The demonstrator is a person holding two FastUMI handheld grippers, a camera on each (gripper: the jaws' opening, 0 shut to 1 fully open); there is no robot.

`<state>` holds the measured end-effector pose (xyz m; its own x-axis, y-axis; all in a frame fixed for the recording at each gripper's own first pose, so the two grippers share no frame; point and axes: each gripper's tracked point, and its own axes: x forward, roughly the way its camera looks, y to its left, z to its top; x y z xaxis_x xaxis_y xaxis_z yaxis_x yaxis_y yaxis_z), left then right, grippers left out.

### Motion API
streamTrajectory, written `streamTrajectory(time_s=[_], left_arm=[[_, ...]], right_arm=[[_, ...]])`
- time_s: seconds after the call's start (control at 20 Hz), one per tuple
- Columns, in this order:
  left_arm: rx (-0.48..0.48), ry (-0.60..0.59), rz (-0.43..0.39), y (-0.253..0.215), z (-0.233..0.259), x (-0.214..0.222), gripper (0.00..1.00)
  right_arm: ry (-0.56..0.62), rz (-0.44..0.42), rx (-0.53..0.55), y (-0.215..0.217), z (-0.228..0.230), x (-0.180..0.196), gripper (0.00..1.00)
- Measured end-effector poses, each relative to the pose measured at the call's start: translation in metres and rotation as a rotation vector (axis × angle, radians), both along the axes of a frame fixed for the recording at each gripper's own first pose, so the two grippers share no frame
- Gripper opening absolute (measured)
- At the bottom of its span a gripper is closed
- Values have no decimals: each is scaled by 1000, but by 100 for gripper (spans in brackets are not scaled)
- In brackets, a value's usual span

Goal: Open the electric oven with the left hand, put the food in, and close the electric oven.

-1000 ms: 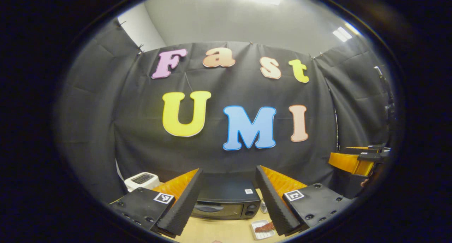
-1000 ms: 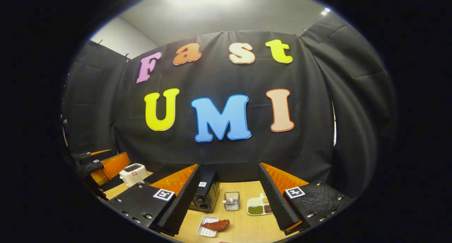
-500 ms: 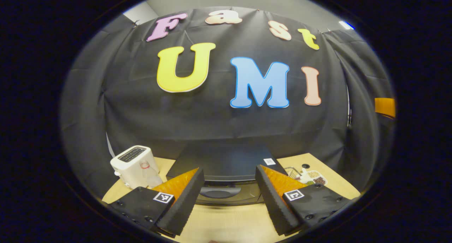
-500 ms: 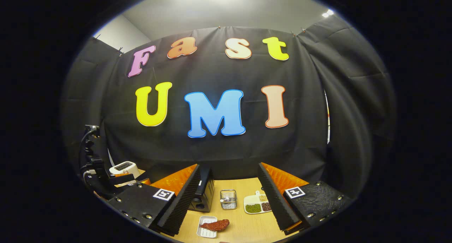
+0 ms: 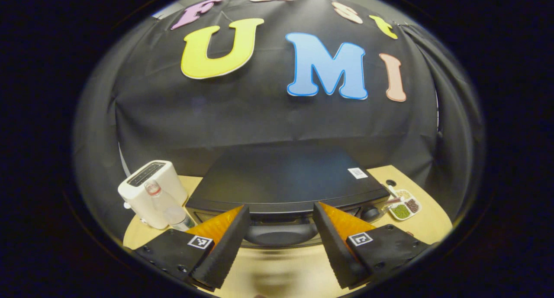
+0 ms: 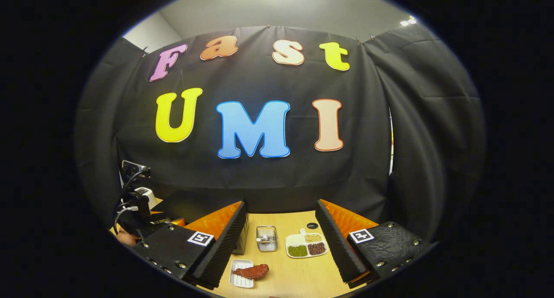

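Way closer than a second ago: left gripper now right up at the electric oven, jaws wide open around its door handle, gripping nothing. Door not opened yet, so looks like clamp-and-pull next. Right gripper hanging back, jaws open and empty, above the food on its small tray on the worktop.

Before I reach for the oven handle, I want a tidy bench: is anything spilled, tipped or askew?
Nothing stands out. The oven sits square and shut, the toaster upright beside it, the food on its tray, the divided dish unspilled.
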<state>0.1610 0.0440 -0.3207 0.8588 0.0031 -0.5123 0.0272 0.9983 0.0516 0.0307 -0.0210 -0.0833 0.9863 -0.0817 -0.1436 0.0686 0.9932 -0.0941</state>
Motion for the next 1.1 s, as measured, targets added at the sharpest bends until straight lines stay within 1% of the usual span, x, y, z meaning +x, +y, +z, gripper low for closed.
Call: streamTrajectory(time_s=[0.05,0.1,0.15,0.2,0.25,0.3,0.35,0.4,0.45,0.55,0.6,0.75,0.8,0.85,0.9,1.1], left_arm=[[8,10,-3,1,-6,3,98],[14,17,-2,2,-12,4,98],[28,31,12,6,-17,4,100],[41,18,8,7,-16,3,100],[56,12,-3,8,-16,4,97],[55,1,-6,6,-16,1,97],[37,11,1,6,-16,0,100],[12,19,15,7,-18,-2,100],[6,25,18,7,-18,-3,97],[24,25,7,7,-16,-7,97],[22,27,7,6,-18,-14,100],[11,33,7,5,-19,-34,100],[14,33,4,5,-22,-43,97],[14,32,1,4,-23,-50,100],[11,35,1,4,-27,-58,97],[-2,66,4,3,-39,-87,97]], right_arm=[[1,-2,-2,1,0,1,98],[2,-4,-3,1,0,1,98],[3,-8,-4,2,0,1,98],[2,-10,-4,1,-1,2,98],[1,-10,-3,2,0,3,98],[2,-11,-1,3,-1,3,98],[6,-8,3,4,-2,4,98],[10,-5,4,6,-5,4,98],[10,-2,8,7,-4,6,98],[13,8,16,12,-5,6,98],[17,9,9,12,-7,6,98],[31,20,3,14,-10,4,98],[36,21,5,14,-11,3,98],[40,22,5,14,-12,3,98],[42,26,9,15,-13,2,98],[26,46,29,23,-6,2,98]])
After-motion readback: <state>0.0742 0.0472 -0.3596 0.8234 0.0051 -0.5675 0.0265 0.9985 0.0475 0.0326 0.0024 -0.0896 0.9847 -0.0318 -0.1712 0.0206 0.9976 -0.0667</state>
